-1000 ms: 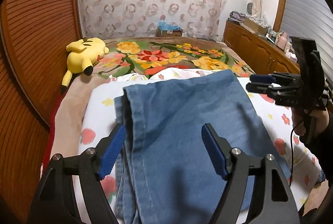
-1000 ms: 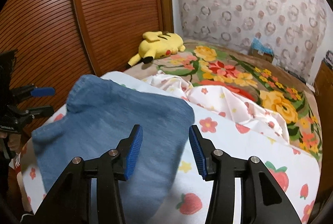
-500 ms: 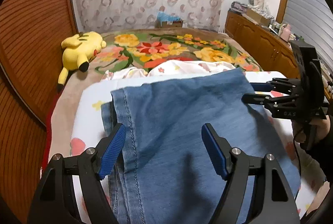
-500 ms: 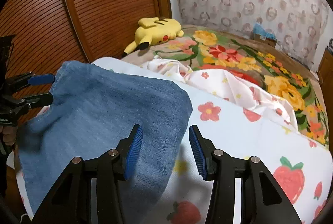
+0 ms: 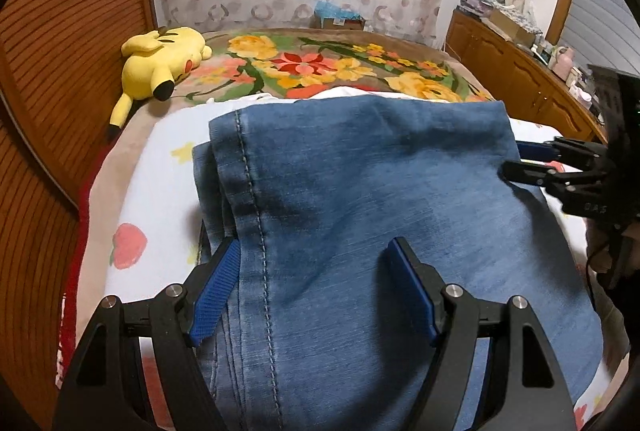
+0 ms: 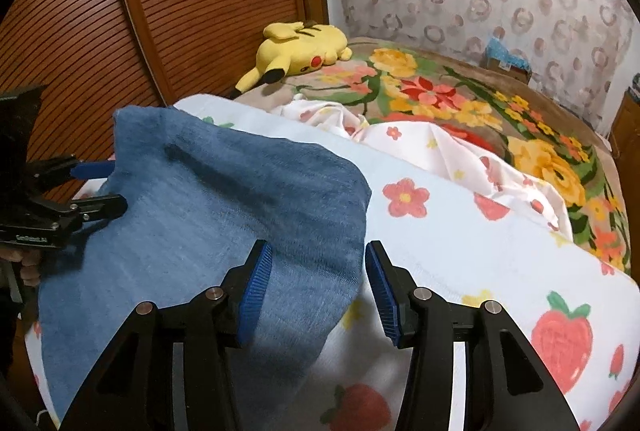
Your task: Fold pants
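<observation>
Denim pants (image 5: 360, 231) lie folded on the bed's strawberry sheet (image 6: 480, 231), spreading under and ahead of both my fingers; their near end is cut off below my view. My left fingers (image 5: 316, 291) gape wide over the seam, holding nothing. My right fingers (image 6: 316, 283) stand half open, straddling the pants' right edge, gripping nothing. A yellow plush (image 5: 160, 65) lies far ahead on the floral blanket (image 5: 320, 67). Lettering on either tool is too blurred to read.
</observation>
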Demonstrator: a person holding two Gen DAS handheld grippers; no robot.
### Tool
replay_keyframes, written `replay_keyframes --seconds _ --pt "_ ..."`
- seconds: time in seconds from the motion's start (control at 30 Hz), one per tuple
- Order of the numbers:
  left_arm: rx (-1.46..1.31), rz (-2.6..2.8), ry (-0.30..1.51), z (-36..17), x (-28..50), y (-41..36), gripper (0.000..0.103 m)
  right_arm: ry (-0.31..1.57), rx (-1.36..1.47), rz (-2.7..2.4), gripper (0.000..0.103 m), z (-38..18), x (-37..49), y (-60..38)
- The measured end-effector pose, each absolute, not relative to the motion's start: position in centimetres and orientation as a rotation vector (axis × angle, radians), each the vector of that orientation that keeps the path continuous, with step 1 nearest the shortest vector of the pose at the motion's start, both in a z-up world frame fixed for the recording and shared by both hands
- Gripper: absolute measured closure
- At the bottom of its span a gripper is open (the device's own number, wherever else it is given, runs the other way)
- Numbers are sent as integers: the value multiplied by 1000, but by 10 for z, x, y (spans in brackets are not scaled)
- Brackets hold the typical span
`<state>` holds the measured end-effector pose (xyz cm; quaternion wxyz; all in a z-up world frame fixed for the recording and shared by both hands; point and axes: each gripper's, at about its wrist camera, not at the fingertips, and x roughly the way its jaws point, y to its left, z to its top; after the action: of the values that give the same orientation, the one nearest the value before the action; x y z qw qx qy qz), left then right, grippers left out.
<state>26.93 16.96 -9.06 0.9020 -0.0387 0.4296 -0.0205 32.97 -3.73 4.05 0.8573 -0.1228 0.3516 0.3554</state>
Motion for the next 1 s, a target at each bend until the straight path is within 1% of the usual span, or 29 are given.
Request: replay_keyframes --seconds 0.23,0.57,0.77,1.0 --pt "-91 -48 823 -69 250 168 27 664 -217 719 52 64 294 -64" --pt "-74 -101 729 -39 206 149 27 527 -216 617 52 80 201 -102" --pt "-59 -148 716 -41 178 129 27 543 -162 598 52 68 152 -121" --pt "-32 -188 753 -63 149 109 27 613 -130 581 52 43 116 -128"
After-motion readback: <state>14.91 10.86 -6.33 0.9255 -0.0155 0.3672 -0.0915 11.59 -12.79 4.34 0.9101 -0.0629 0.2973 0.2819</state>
